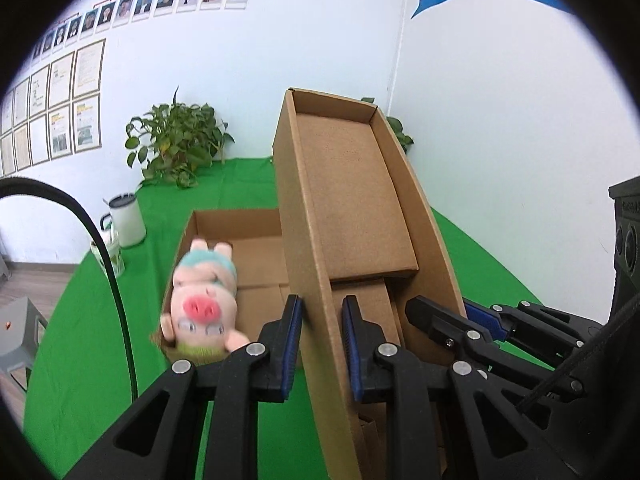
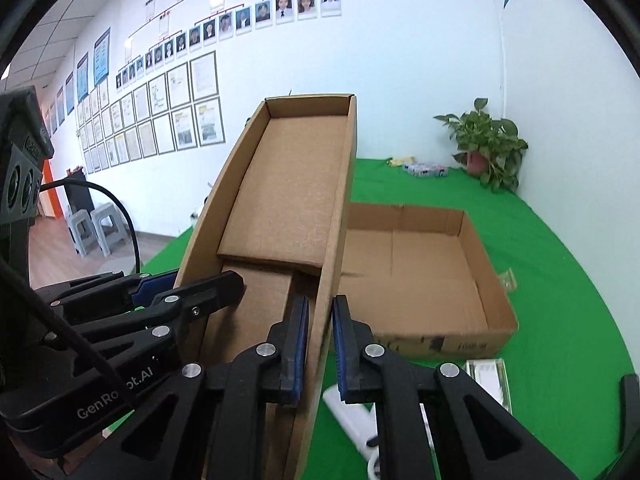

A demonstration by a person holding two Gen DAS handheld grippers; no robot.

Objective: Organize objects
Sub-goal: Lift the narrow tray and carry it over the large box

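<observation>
Both grippers' jaws — left (image 1: 320, 340), right (image 2: 320, 344) — pinching cardboard lid (image 1: 352, 184) side walls, long axis tilted up, away.

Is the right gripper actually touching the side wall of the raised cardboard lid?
Touching. The right wrist view shows the right gripper with both blue-padded fingers clamped on the cardboard lid wall.

"GenRobot.AI" in white on the left gripper (image 2: 224, 292) body, partly crossed by a cable, wall papers unreadable
</observation>
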